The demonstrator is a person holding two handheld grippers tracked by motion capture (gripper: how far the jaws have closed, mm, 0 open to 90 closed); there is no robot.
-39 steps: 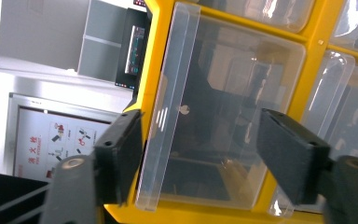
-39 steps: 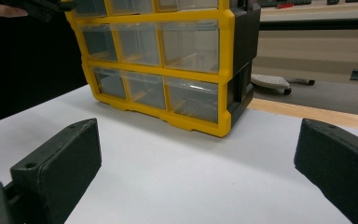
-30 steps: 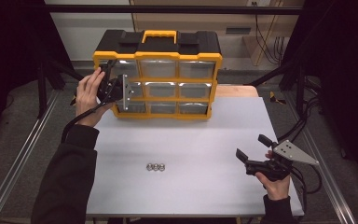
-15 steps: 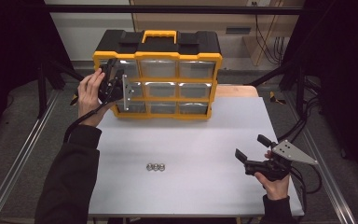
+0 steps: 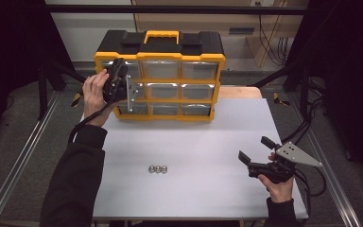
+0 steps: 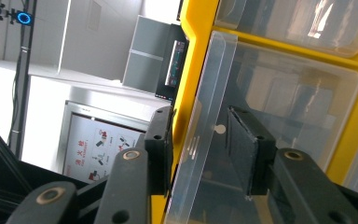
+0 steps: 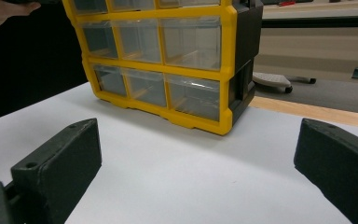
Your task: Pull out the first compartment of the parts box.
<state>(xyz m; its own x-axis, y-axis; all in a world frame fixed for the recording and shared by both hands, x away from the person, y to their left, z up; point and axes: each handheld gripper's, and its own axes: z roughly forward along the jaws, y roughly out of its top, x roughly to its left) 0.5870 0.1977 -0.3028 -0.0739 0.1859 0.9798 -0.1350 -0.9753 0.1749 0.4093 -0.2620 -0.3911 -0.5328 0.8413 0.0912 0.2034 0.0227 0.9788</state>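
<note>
High view: a yellow-and-black organizer (image 5: pixel 163 75) with clear drawers stands upright at the far edge of the white tabletop (image 5: pixel 189 156). The left tool (image 5: pixel 119 86) is held against the organizer's left column of drawers. The right tool (image 5: pixel 254 152) rests near the tabletop's right front, well apart from the organizer, jaws spread and holding nothing. Three small metal nuts (image 5: pixel 158 169) lie in a row near the tabletop's middle.

Left gripper view: the jaws have just been closing; they straddle the clear drawer front (image 6: pixel 205 130), one pad beside each face, contact not certain.

Right gripper view: the released jaws frame bare tabletop, with the organizer beyond.
</note>
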